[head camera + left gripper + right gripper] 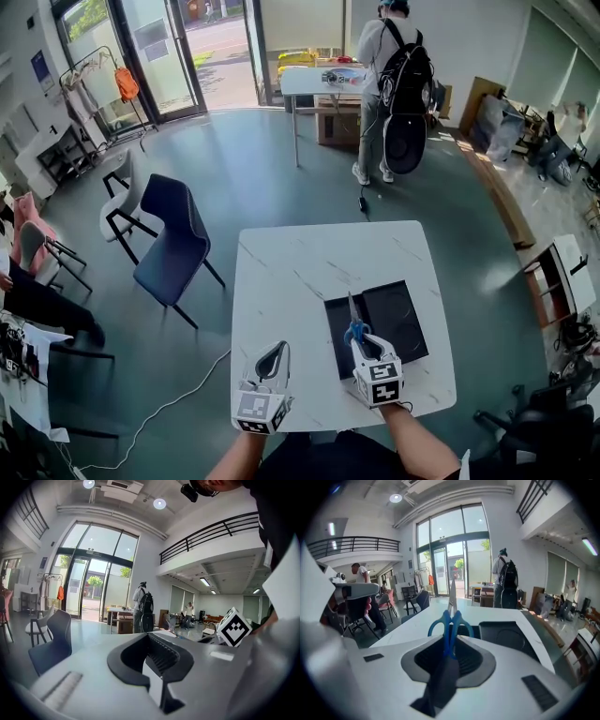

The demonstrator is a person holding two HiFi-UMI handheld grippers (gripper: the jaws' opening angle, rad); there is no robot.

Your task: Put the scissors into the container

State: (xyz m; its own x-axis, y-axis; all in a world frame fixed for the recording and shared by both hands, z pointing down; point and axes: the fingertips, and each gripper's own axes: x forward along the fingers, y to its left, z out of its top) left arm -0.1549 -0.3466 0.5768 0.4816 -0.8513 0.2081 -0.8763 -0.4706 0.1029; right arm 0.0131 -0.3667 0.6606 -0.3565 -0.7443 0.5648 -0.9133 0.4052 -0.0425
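Gripping the scissors (353, 322) by their blue handles, my right gripper (362, 341) had its jaws partly closed, pads pressed on the handle loops from either side. The right gripper view showed the scissors (450, 618) standing between those jaws (451, 654), closed blades pointing away from me. From the head view they sat over the left part of the black container (405, 321), tips toward its far edge; I could not tell whether they touched it. The container (508, 637) lay on the near right part of the white table (281, 281). My left gripper (274, 358) hung over the table's near edge, well to the container's left, its jaws (155, 657) together with nothing between them. Beyond the table, a dark chair (175, 242) stood at left and a person with a backpack (389, 75) stood by a second table.
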